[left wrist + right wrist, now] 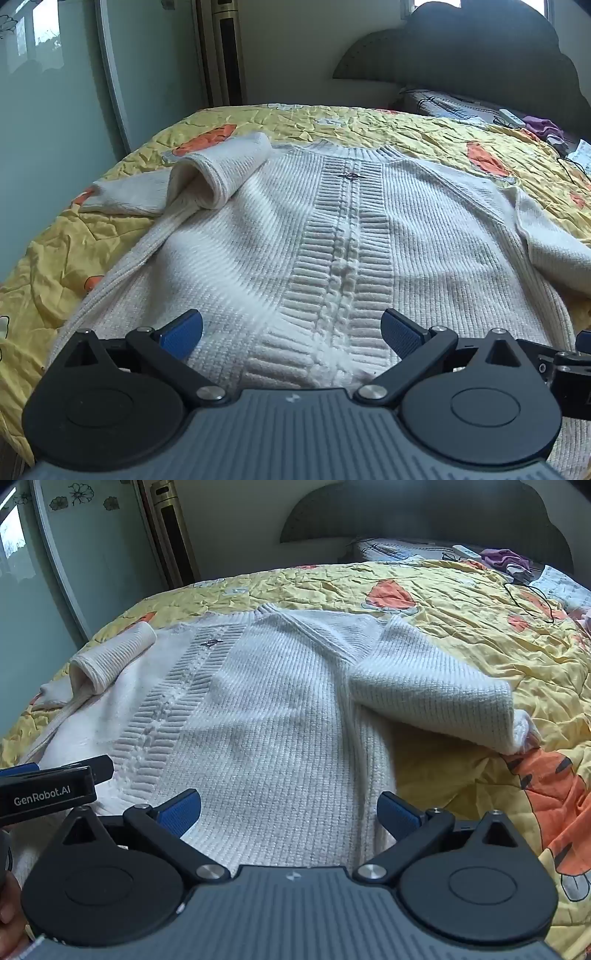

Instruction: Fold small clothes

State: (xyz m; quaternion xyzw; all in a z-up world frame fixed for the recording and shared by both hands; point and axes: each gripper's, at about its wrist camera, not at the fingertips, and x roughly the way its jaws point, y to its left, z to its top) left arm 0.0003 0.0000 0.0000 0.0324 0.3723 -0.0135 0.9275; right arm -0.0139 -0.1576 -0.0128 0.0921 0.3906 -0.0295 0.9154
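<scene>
Right now both grippers hang tilted down over a white knitted sweater (pixel 332 229) spread flat on the bed, on a yellow quilt (pixel 424 129) with orange prints. The left gripper (pixel 291 332) has its blue pads wide apart with nothing between them but the sweater's lower hem lying beneath, its cabled middle band running straight ahead to the collar. Ahead and to the left of it, the left sleeve (pixel 221 170) lies folded back over the shoulder, cuff open. The right gripper (pixel 289 810) is likewise spread wide and grips nothing; the sweater's right side edge lies just under its right pad. Ahead and to its right, the right sleeve (pixel 436 694) lies out across the quilt.
</scene>
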